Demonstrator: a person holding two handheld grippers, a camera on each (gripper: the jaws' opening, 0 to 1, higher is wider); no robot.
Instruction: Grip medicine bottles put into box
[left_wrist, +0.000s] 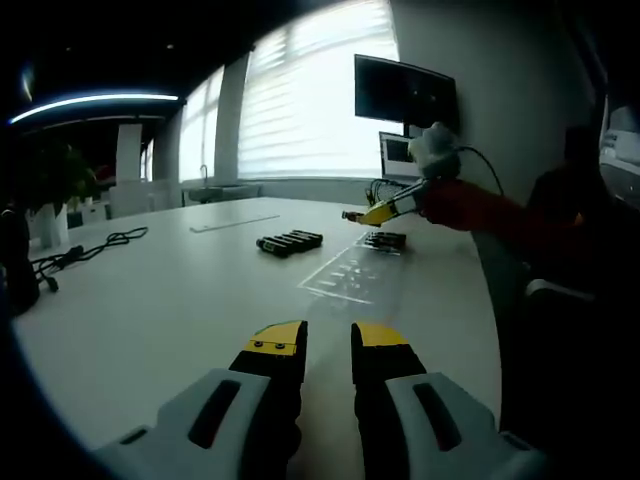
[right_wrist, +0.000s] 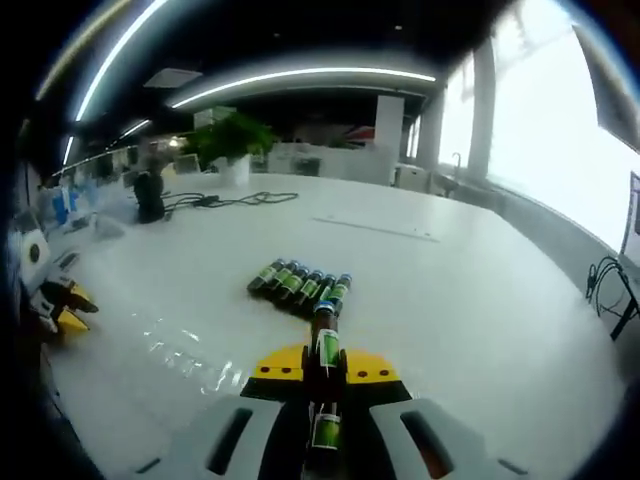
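1. In the right gripper view, the right gripper (right_wrist: 322, 368) has its 2 yellow-tipped jaws closed on a dark bottle (right_wrist: 325, 385) with a green label. The bottle lies lengthwise between the jaws, its cap pointing forward, away from the camera.
2. Just beyond that cap, a row of bottles (right_wrist: 300, 281) lies side by side on the white table (right_wrist: 480, 300). I count about 6, touching one another, though the far ones blur together.
3. A clear plastic box (right_wrist: 185, 355) sits on the table to the left of the gripper, hard to make out apart from its glints.
4. At the left edge of that view the left gripper (right_wrist: 62, 305) shows its yellow tips above the table.
5. In the left gripper view, the left gripper (left_wrist: 327, 342) hangs over the table with its jaws a narrow gap apart and nothing between them.
6. Ahead of it lies the clear plastic box (left_wrist: 350, 275), flat on the tabletop, and beyond that the row of bottles (left_wrist: 289, 242).
7. The right gripper (left_wrist: 362, 213) comes in from the right of this view on a person's red sleeve (left_wrist: 480, 212), held above the table near the bottles.
8. A black cable (left_wrist: 95, 247) trails across the left side of the table, and a potted plant (right_wrist: 232, 140) stands at the table's far end in the right gripper view.
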